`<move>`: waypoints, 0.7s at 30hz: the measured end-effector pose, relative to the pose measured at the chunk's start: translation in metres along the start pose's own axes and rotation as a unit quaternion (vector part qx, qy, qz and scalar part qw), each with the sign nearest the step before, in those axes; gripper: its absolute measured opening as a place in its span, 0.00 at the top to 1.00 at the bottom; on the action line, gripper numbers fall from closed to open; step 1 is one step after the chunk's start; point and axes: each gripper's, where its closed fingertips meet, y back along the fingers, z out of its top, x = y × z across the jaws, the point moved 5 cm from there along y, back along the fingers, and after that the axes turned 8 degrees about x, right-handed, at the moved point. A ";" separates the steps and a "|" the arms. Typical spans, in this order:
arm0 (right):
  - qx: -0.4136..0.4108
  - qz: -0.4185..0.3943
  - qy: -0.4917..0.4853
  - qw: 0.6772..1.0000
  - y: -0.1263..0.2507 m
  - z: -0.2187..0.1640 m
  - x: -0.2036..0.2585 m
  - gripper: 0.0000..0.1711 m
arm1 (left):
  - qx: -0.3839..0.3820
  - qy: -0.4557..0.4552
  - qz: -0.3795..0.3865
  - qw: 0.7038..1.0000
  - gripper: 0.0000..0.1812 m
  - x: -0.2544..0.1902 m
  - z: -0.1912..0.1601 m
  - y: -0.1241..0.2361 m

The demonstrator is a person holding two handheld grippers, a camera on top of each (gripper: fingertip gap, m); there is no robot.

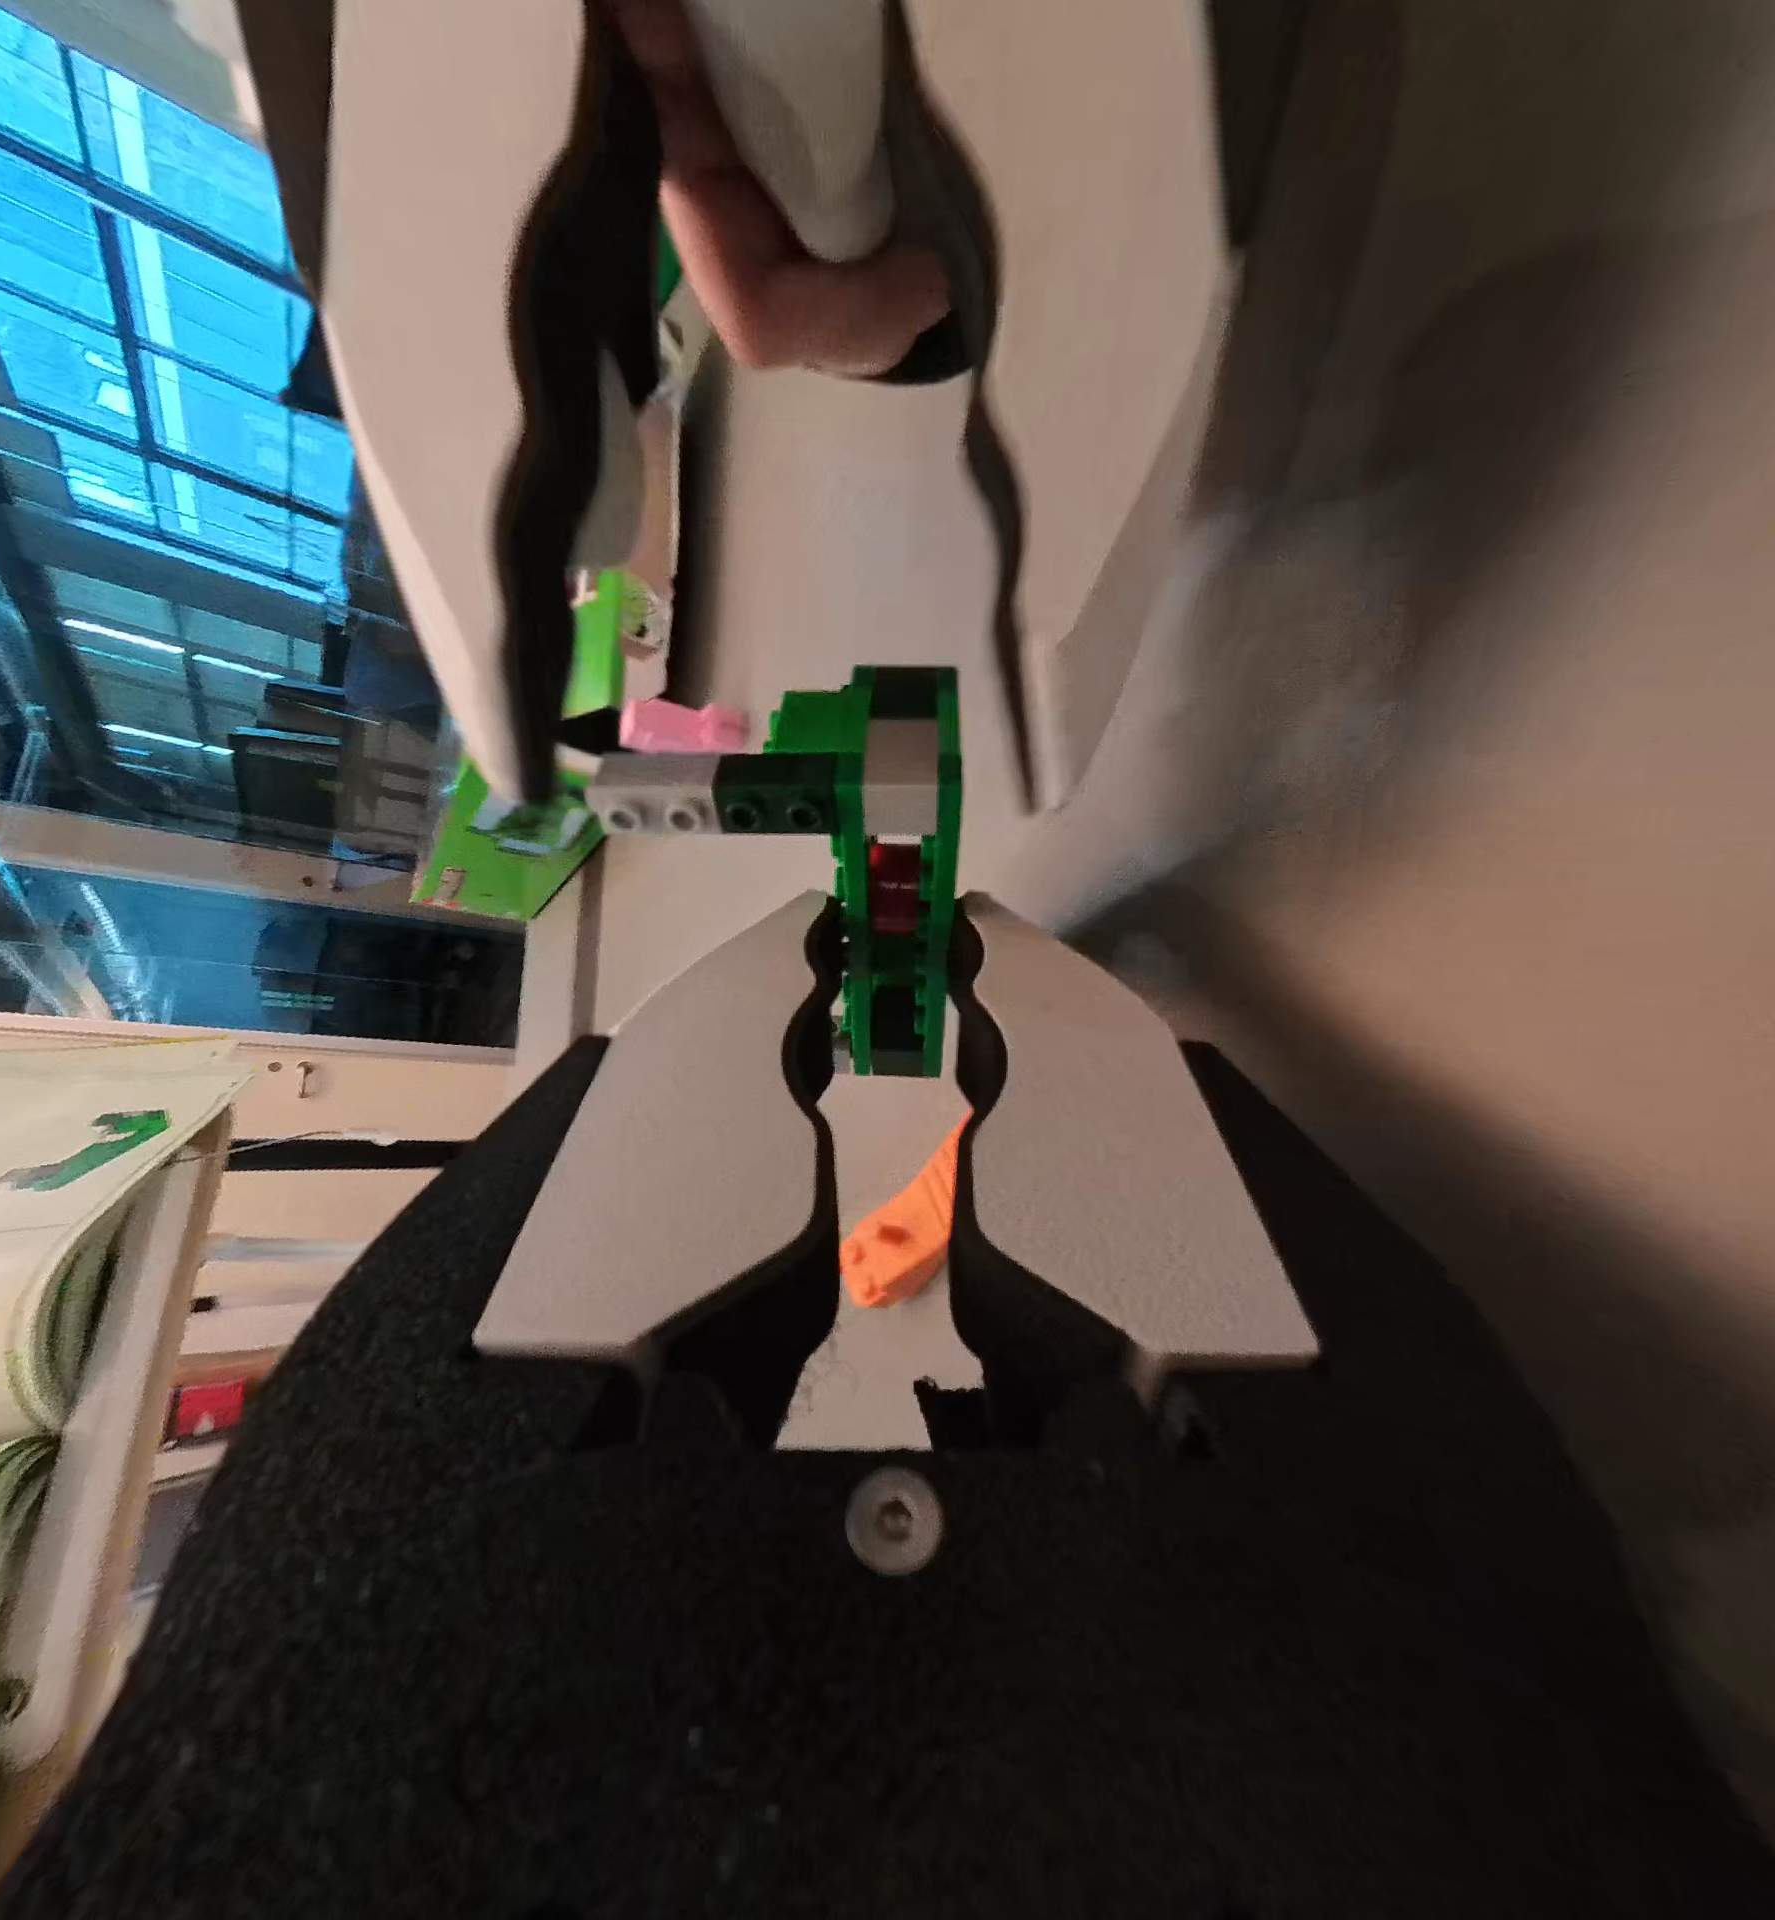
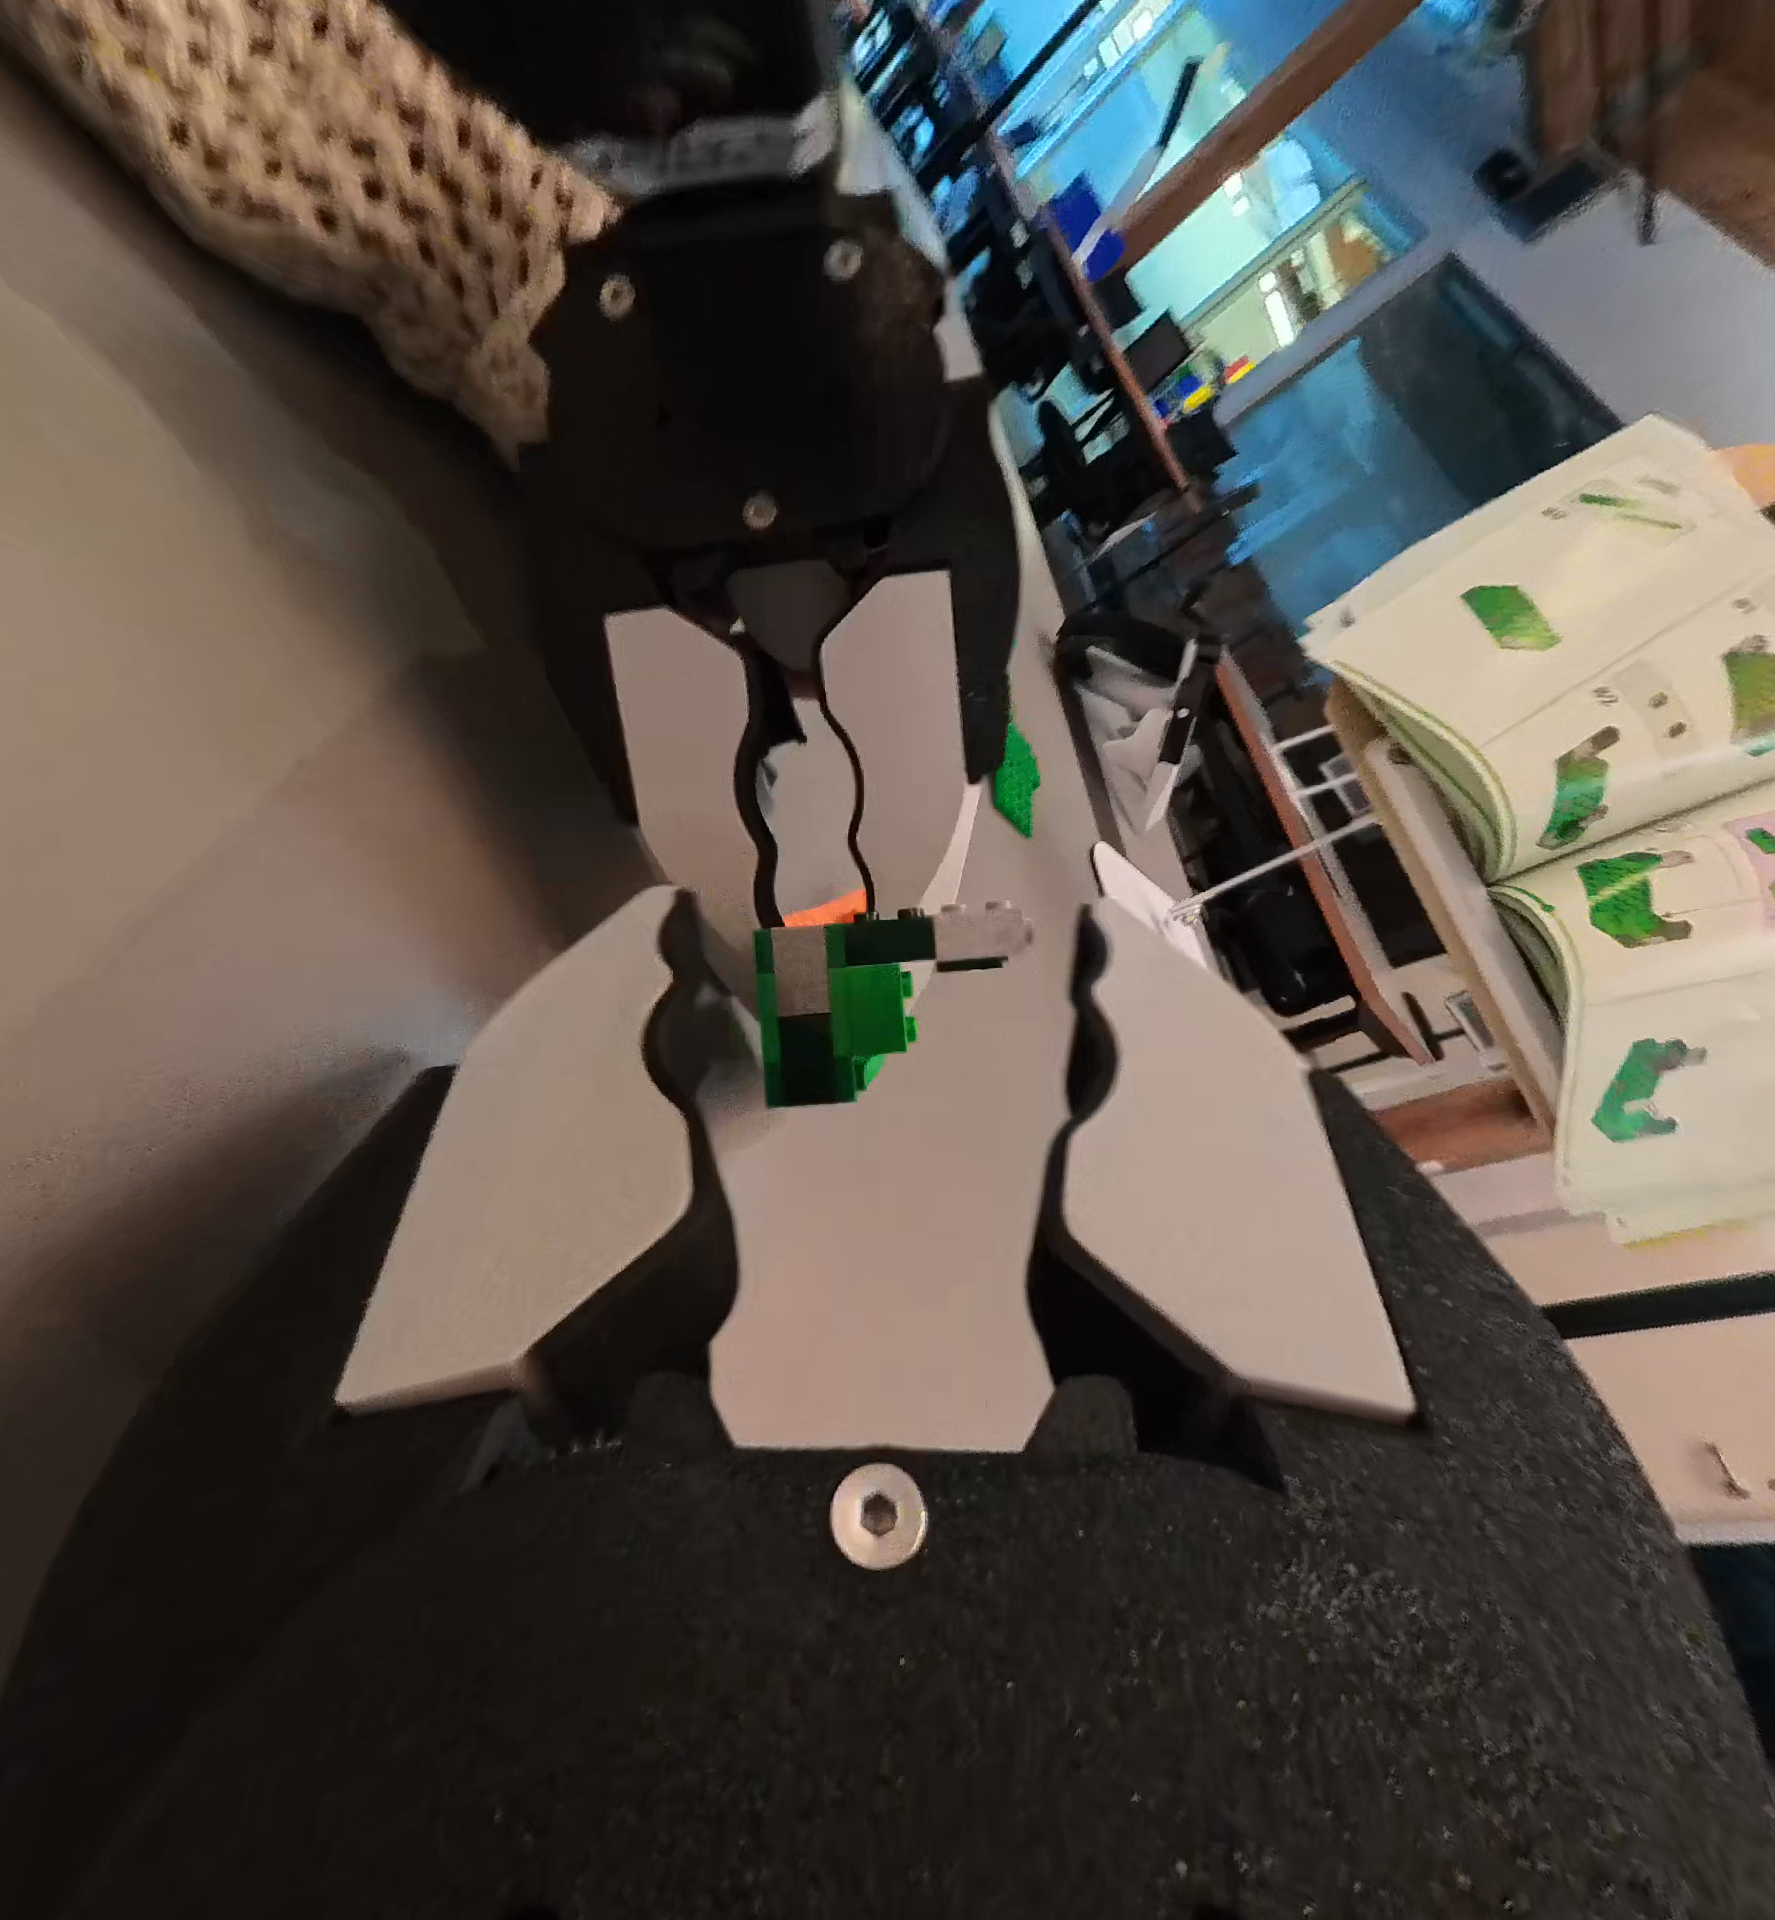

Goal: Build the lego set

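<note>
My left gripper (image 1: 893,914) is shut on a green lego assembly (image 1: 904,790) with grey, dark green and red bricks. A dark green brick (image 1: 774,810) and a light grey brick (image 1: 654,810) stick out sideways from its far end. My right gripper (image 2: 883,935) is open. Its fingers (image 2: 550,1122) stand on both sides of the assembly (image 2: 831,1008) without touching it. In the left wrist view the right gripper (image 1: 784,800) faces me, held by a hand (image 1: 810,301). In the right wrist view the left gripper (image 2: 815,914) faces me.
An orange brick separator (image 1: 898,1236) lies on the white table (image 1: 841,582) under the assembly. A pink piece (image 1: 680,724) and a green box (image 1: 498,852) lie beyond. An open instruction booklet (image 2: 1641,831) stands at the table's side, with a green plate (image 2: 1018,779) nearby. Across from one pair of fingers to the other is roughly 5 cm.
</note>
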 end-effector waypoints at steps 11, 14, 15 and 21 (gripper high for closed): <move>-0.071 0.026 -0.135 0.988 -0.002 -0.003 -0.007 0.59 | 0.003 0.008 0.144 0.990 0.90 0.023 -0.027 0.075; -0.042 0.081 -0.147 0.985 -0.019 0.005 -0.001 0.64 | 0.065 0.010 0.182 0.981 0.90 0.016 -0.056 0.130; -0.024 0.092 -0.156 0.983 -0.029 0.008 0.000 0.68 | 0.091 0.009 0.188 0.978 0.90 0.009 -0.069 0.148; 0.047 0.257 -0.158 0.952 -0.108 0.055 0.018 0.78 | 0.193 0.028 0.198 0.960 0.90 -0.035 -0.117 0.219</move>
